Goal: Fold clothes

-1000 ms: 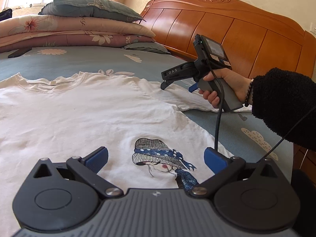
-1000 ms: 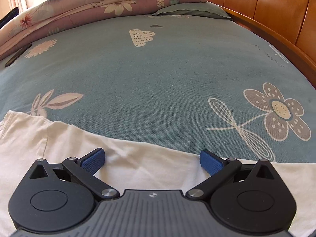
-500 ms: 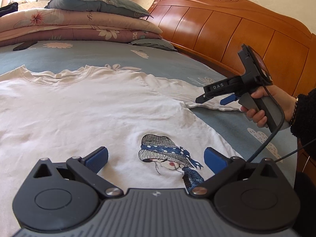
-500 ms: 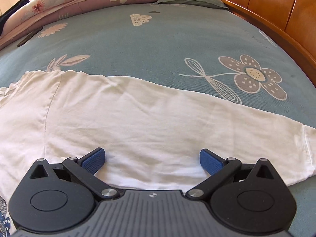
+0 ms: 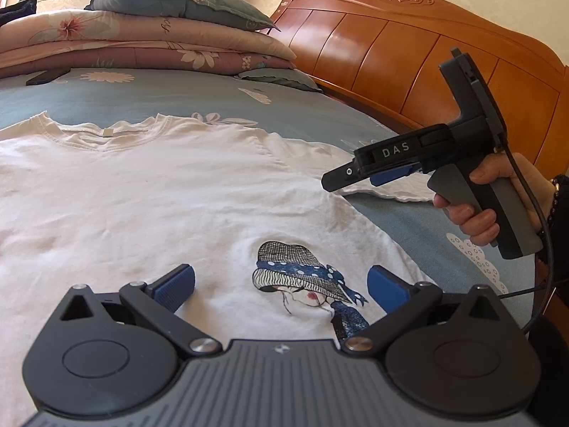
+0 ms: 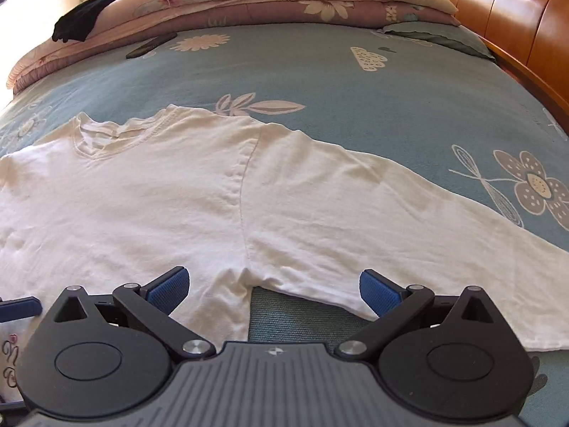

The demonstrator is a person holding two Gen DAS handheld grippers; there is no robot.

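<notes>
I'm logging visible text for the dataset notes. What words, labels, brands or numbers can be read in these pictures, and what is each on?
"DAS": white letters on the black body of the right hand-held gripper, seen in the left wrist view.
Cursive script on the white T-shirt, at the left edge of the right wrist view: cut off, unreadable.
Neck label inside the T-shirt collar: too small to read.
Nothing else is legible.

You have one white T-shirt (image 5: 149, 192), two tools, left tool (image 5: 281, 284) and right tool (image 6: 272, 286), one phone (image 6: 151, 45) and two pillows: one (image 5: 185, 0), another (image 5: 281, 79).
</notes>
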